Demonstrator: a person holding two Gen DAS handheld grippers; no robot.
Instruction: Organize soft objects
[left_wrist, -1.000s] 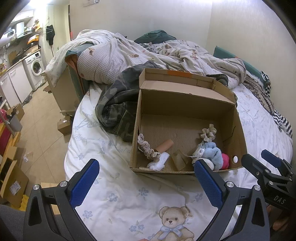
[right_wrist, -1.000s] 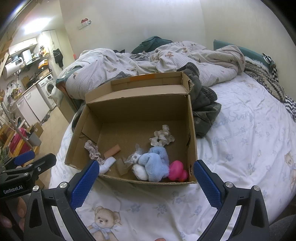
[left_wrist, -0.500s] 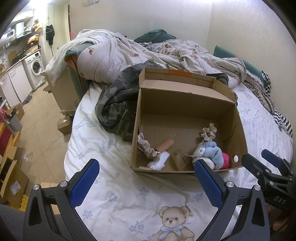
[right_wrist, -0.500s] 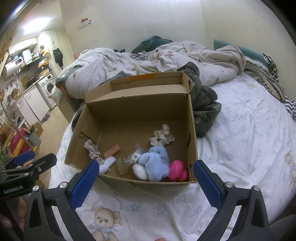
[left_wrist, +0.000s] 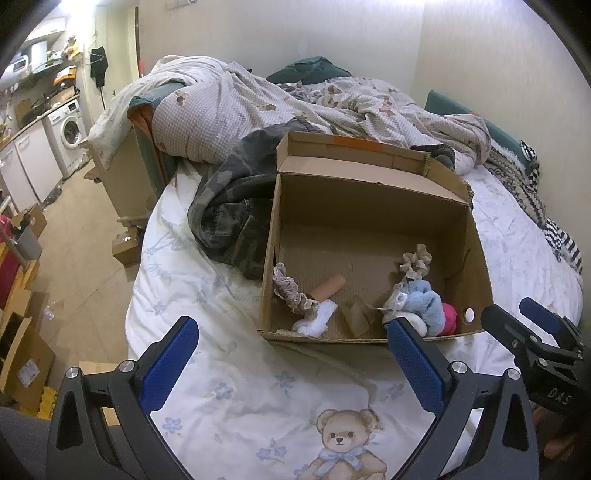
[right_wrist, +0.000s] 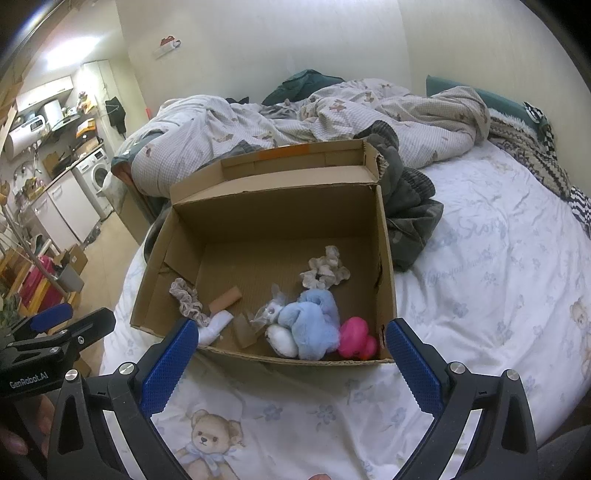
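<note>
An open cardboard box (left_wrist: 369, 206) (right_wrist: 266, 206) lies on the bed. Inside it are a light blue plush toy (right_wrist: 314, 321) (left_wrist: 424, 302), a pink toy (right_wrist: 356, 338), a beige scrunchie (right_wrist: 325, 267) (left_wrist: 415, 260), a lacy grey scrunchie (right_wrist: 186, 301) (left_wrist: 293, 291), a tan roll (right_wrist: 225, 299) (left_wrist: 328, 286) and a white sock (right_wrist: 214, 326) (left_wrist: 316, 319). My left gripper (left_wrist: 291, 354) is open and empty, in front of the box. My right gripper (right_wrist: 288, 354) is open and empty, just before the box's near wall.
A camouflage garment (left_wrist: 229, 214) lies left of the box, against a crumpled checked duvet (left_wrist: 258, 110). The bed sheet (right_wrist: 480, 280) has a teddy bear print. Floor with boxes and a washing machine (left_wrist: 70, 133) lies to the left.
</note>
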